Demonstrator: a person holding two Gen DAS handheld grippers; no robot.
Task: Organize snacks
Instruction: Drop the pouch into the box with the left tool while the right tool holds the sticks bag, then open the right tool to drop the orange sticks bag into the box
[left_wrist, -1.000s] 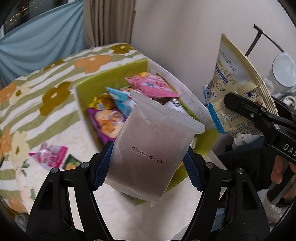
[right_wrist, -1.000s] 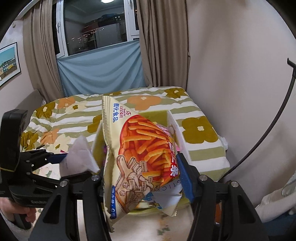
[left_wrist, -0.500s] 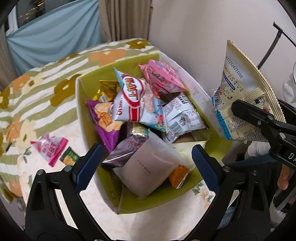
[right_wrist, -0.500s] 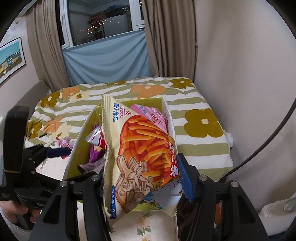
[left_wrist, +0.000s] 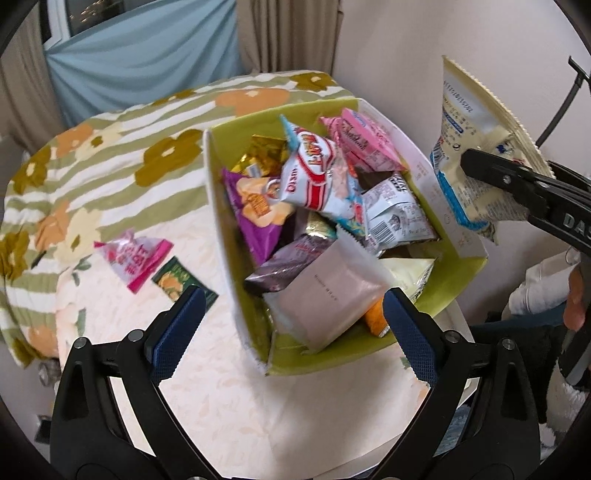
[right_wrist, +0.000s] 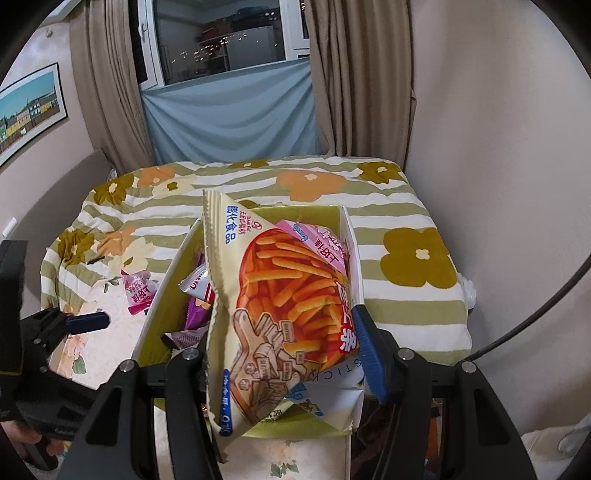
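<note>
Green box (left_wrist: 436, 295), centre frame, full of snack packets; left tool (left_wrist: 291, 325) wide open and empty above its near end; right tool (right_wrist: 284, 354) clamped on stick-snack bag (right_wrist: 280, 302): best lowered over the box's open right side before release.

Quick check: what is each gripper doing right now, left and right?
Left gripper: open, nothing between its pads, above the green box.
Right gripper: closed on the cream snack-stick bag.
</note>
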